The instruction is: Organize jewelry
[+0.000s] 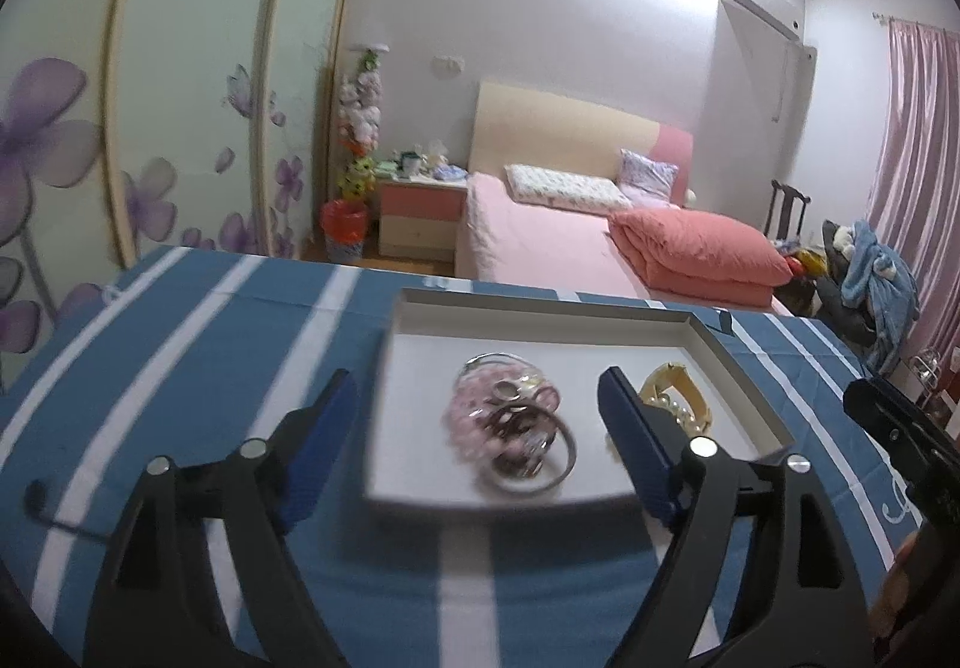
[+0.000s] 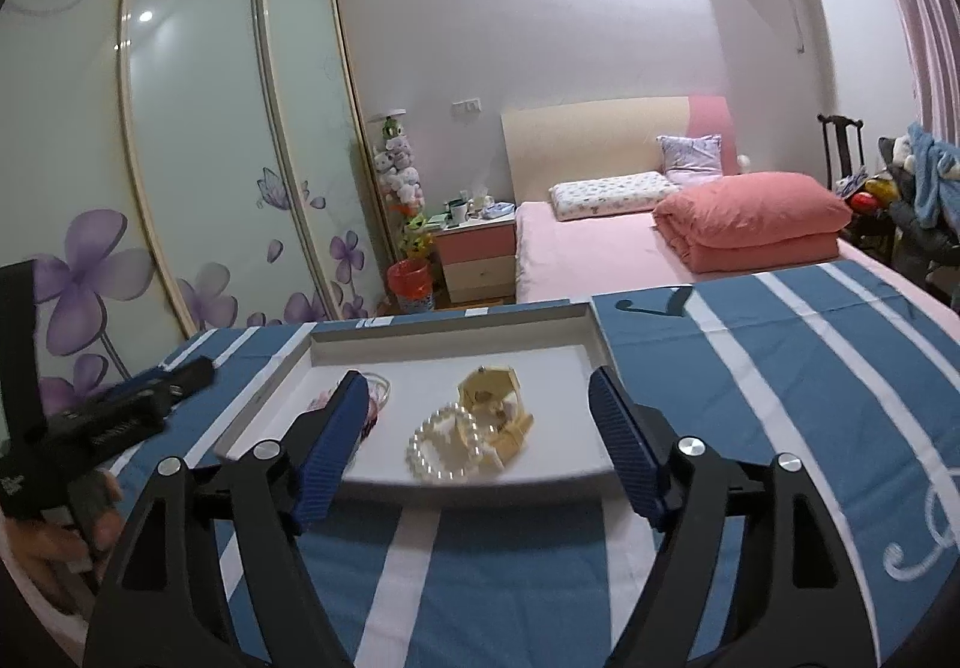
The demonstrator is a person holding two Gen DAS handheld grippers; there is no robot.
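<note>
Both your left gripper [image 1: 480, 416] and right gripper [image 2: 480, 416] have jaws spread, empty, jewelry heaped mid-frame in the white tray [image 1: 420, 494] on the striped tabletop [image 1: 180, 344]; looks finished, next just check strays.

In your left wrist view, the left gripper's right finger [image 1: 636, 446] hides part of the pearl bracelet [image 1: 681, 410] and gold watch [image 1: 681, 389]. The pink bead bracelet [image 1: 480, 416] and rings [image 1: 522, 443] blur into one heap. In your right wrist view, the right gripper's left finger [image 2: 336, 440] covers most of that heap.
</note>
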